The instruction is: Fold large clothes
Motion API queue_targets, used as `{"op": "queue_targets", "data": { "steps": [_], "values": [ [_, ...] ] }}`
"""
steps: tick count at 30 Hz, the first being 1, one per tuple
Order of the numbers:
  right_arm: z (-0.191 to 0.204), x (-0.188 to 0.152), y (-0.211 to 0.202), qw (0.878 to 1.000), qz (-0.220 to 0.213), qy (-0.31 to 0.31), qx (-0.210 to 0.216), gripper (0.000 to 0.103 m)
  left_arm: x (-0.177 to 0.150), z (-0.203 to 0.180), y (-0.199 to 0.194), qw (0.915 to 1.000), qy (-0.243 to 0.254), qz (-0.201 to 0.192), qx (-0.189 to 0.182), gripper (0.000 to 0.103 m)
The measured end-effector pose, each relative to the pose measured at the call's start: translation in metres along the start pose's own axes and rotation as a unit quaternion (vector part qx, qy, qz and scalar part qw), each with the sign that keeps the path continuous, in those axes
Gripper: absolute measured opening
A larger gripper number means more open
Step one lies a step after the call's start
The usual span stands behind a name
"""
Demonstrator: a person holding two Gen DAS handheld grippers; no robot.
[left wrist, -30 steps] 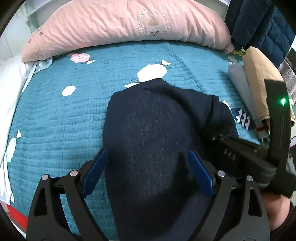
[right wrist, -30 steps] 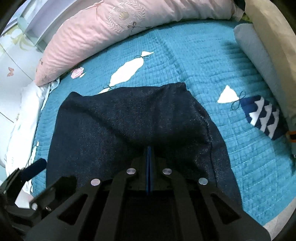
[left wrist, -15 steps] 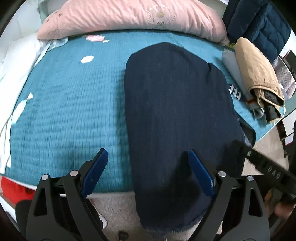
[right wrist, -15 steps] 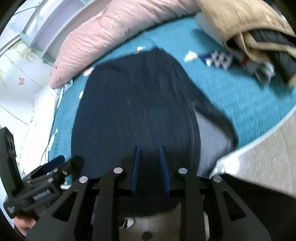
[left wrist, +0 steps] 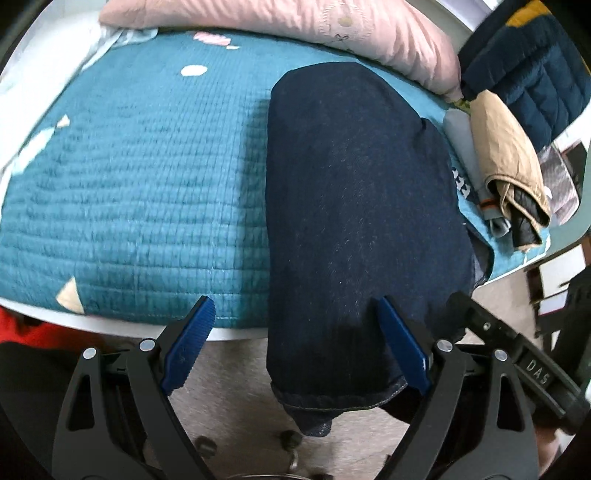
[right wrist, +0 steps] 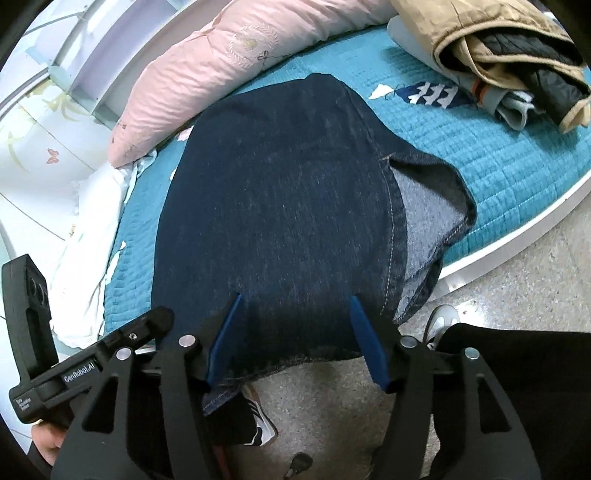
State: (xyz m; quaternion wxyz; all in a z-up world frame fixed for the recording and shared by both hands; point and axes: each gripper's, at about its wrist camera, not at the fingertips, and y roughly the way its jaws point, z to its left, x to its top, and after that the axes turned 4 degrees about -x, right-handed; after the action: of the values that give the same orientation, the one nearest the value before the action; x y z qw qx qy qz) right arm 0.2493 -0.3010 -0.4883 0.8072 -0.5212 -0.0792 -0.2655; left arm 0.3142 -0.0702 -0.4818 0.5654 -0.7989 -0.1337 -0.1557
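Dark blue jeans [left wrist: 354, 206] lie lengthwise on the teal quilted bed [left wrist: 140, 177], with the near end hanging over the bed's front edge toward the floor. They also show in the right wrist view [right wrist: 280, 206], with a paler inner flap [right wrist: 424, 218] turned out on the right side. My left gripper [left wrist: 295, 343] is open and empty, its blue pads above the hanging end. My right gripper [right wrist: 295, 332] is open and empty, its pads either side of the jeans' near hem.
A long pink pillow [left wrist: 295, 22] lies along the far side of the bed. A pile of folded clothes with a tan jacket [right wrist: 491, 40] sits at the right of the bed. White bedding [right wrist: 92, 221] lies at the left. Shoes [right wrist: 258, 417] stand on the floor below.
The right gripper was shut on the jeans a second ago and has opened and let go. Both grippers have pulled back from the bed, so the jeans now lie stretched over the edge.
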Motion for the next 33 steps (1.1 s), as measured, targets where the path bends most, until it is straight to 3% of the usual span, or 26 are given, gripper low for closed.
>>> {"op": "queue_targets", "data": {
  "steps": [5, 8, 16, 17, 18, 20, 27, 30, 33],
  "values": [
    [-0.007, -0.003, 0.01, 1.0, 0.014, 0.016, 0.006, 0.058, -0.004, 0.002, 0.013, 0.9996, -0.022, 0.013, -0.01, 0.089],
    [-0.014, -0.006, 0.018, 0.999, 0.027, 0.031, 0.01, 0.058, -0.006, 0.002, 0.027, 0.9983, -0.035, 0.041, -0.023, 0.089],
    [-0.022, -0.008, 0.022, 0.998, 0.037, 0.049, 0.018, 0.058, -0.005, -0.007, 0.053, 0.9966, -0.022, 0.072, -0.032, 0.091],
    [-0.023, -0.008, 0.021, 0.998, 0.036, 0.051, 0.02, 0.058, -0.005, -0.009, 0.053, 0.9965, -0.017, 0.073, -0.038, 0.074],
    [-0.024, -0.009, 0.021, 0.997, 0.037, 0.056, 0.023, 0.059, -0.004, -0.013, 0.05, 0.9952, -0.012, 0.079, -0.056, 0.064],
    [-0.027, -0.009, 0.019, 0.996, 0.037, 0.067, 0.038, 0.059, -0.001, -0.018, 0.039, 0.9956, -0.005, 0.073, -0.058, 0.055],
    [-0.032, -0.013, -0.003, 0.989, 0.011, 0.129, 0.071, 0.068, 0.008, -0.009, 0.014, 0.9921, -0.04, 0.068, -0.097, 0.043],
    [-0.043, -0.022, -0.007, 0.977, 0.012, 0.191, 0.098, 0.069, 0.016, -0.004, 0.003, 0.9878, -0.069, 0.067, -0.122, 0.041],
    [-0.052, -0.035, -0.002, 0.956, 0.028, 0.259, 0.135, 0.07, 0.02, -0.004, -0.008, 0.9848, -0.087, 0.065, -0.136, 0.04]
  ]
}}
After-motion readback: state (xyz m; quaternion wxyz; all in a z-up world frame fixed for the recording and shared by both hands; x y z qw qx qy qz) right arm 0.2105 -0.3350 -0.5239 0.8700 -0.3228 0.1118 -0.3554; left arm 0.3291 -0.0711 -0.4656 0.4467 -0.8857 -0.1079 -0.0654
